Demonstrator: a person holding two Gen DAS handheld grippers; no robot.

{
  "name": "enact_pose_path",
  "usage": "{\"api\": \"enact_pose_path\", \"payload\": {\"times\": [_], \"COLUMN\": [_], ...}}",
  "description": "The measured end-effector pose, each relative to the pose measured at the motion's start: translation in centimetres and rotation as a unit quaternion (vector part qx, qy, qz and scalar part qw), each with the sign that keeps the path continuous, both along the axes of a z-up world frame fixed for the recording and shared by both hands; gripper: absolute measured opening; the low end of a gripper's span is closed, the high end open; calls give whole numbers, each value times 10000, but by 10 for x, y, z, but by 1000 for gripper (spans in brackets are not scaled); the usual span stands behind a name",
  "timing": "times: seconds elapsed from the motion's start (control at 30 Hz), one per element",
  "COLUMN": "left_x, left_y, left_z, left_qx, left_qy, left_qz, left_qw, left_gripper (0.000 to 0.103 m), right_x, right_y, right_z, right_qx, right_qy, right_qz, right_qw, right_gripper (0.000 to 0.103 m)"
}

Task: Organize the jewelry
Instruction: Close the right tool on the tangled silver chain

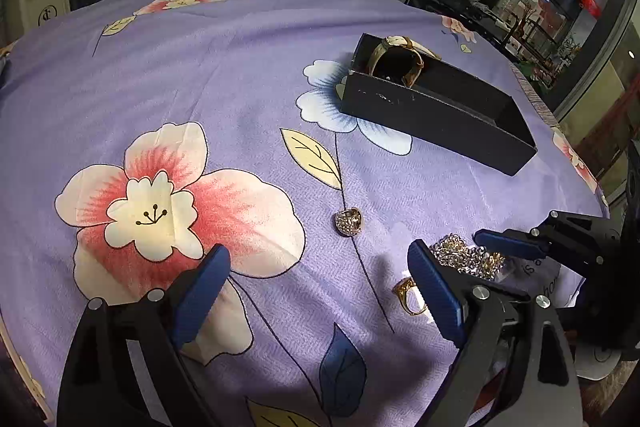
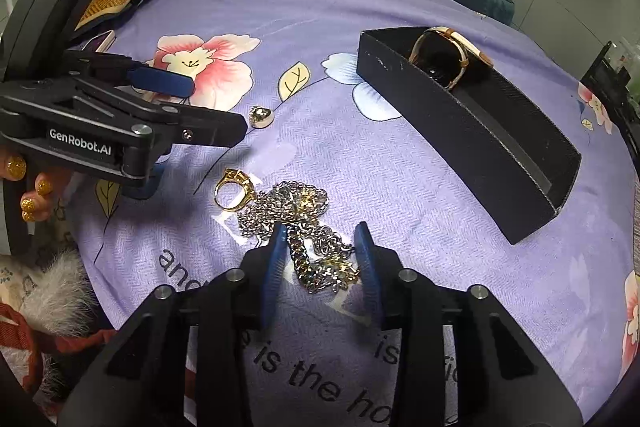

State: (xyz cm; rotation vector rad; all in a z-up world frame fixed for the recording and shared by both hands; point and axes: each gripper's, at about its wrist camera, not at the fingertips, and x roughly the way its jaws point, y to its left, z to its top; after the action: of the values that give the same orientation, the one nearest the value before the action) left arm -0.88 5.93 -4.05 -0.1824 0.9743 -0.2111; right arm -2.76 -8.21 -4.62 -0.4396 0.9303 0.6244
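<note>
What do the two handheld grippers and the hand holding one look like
Both the left gripper and the right gripper have matte black angular bodies with round silver bolt heads and flat blue pads lining the jaws. White lettering on the left one's side reads GenRobot.AI. The hand gripping it has glittery gold nail polish. No cables or sleeves are visible.

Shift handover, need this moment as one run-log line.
left gripper: open, idle | right gripper: open, straddling chains | gold ring, pavé ring: on cloth | watch: in box
</note>
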Motion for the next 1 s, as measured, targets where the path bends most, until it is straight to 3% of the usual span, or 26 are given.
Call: {"api": "enact_pose_path", "payload": {"times": [0.1,0.27,0.53,0.73,0.77,0.9,0.93,0.97,1.0], "left_x": [-1,-4,-12,-18,-17,-9,-6,-1,3], "left_y": [-2,-7,-18,-47,-53,-72,-75,-77,-78], "left_z": [1,7,16,27,29,31,30,28,25], "left_qx": [25,-27,-201,-325,-294,-235,-235,-274,-324], "left_qy": [-28,-171,-490,-876,-974,-1066,-1058,-990,-869], "left_qz": [-53,-230,-649,-1238,-1287,-1387,-1339,-1282,-1264], "left_qw": [10000,9996,9965,9879,9865,9843,9851,9864,9876], "left_gripper": [87,87,88,88,88,88,86,75,57], "right_x": [-7,-1,18,21,21,19,19,20,21], "right_y": [5,-1,-33,-41,-42,-40,-41,-42,-44], "right_z": [0,4,55,85,90,100,100,99,97], "right_qx": [-47,264,1225,1657,1743,1683,1649,1690,1718], "right_qy": [-102,40,16,-91,-97,-280,-310,-262,-210], "right_qz": [96,-220,-827,-936,-923,-966,-1013,-1040,-1047], "right_qw": [9999,9994,9890,9817,9803,9806,9806,9798,9793], "right_gripper": [19,16,16,15,0,0,0,1,1]}}
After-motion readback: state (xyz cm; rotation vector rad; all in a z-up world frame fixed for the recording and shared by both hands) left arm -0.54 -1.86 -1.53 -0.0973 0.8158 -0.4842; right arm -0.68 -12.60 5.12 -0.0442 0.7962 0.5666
